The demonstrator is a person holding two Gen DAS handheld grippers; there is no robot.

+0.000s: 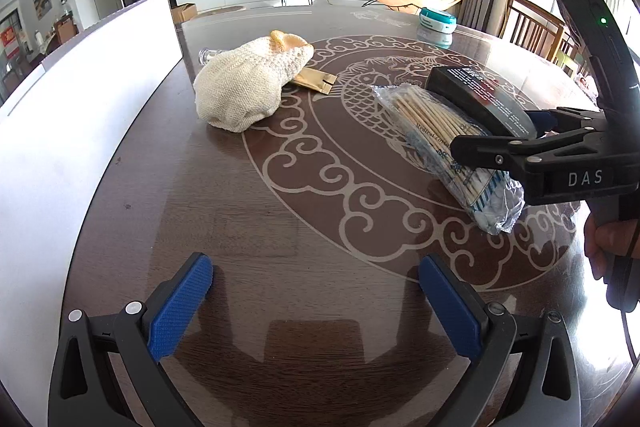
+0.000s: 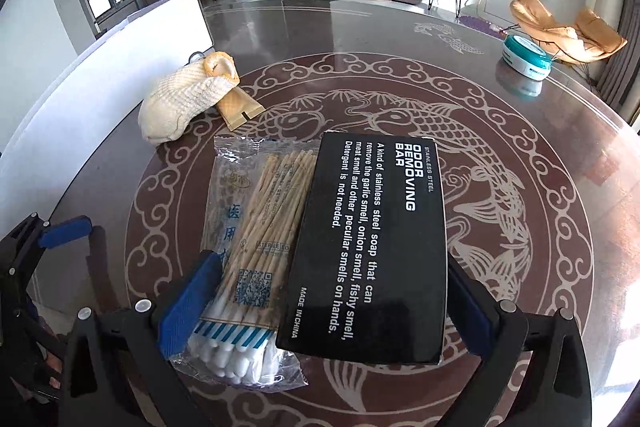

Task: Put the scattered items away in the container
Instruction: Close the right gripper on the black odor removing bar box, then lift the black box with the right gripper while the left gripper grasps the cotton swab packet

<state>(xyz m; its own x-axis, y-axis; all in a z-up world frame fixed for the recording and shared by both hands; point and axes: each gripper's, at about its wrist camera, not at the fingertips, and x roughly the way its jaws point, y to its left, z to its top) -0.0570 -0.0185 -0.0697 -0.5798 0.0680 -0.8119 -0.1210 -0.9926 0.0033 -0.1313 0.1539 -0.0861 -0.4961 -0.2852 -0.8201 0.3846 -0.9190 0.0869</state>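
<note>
A clear bag of cotton swabs (image 2: 256,239) lies on the brown patterned table, with a black odor-removing-bar box (image 2: 372,247) resting partly on it. My right gripper (image 2: 328,311) is open, its blue pads either side of both items, low over them. It also shows in the left wrist view (image 1: 500,143) over the swab bag (image 1: 448,147) and black box (image 1: 480,99). A cream knitted item (image 1: 252,83) lies on a gold packet (image 1: 316,81) further back. The white container (image 1: 80,115) stands at the table's left. My left gripper (image 1: 316,311) is open and empty above bare table.
A teal and white round tub (image 1: 438,21) sits at the far right of the table (image 1: 240,219). A glass object (image 1: 206,55) peeks out behind the knitted item. Wooden chairs (image 1: 532,25) stand beyond the right edge.
</note>
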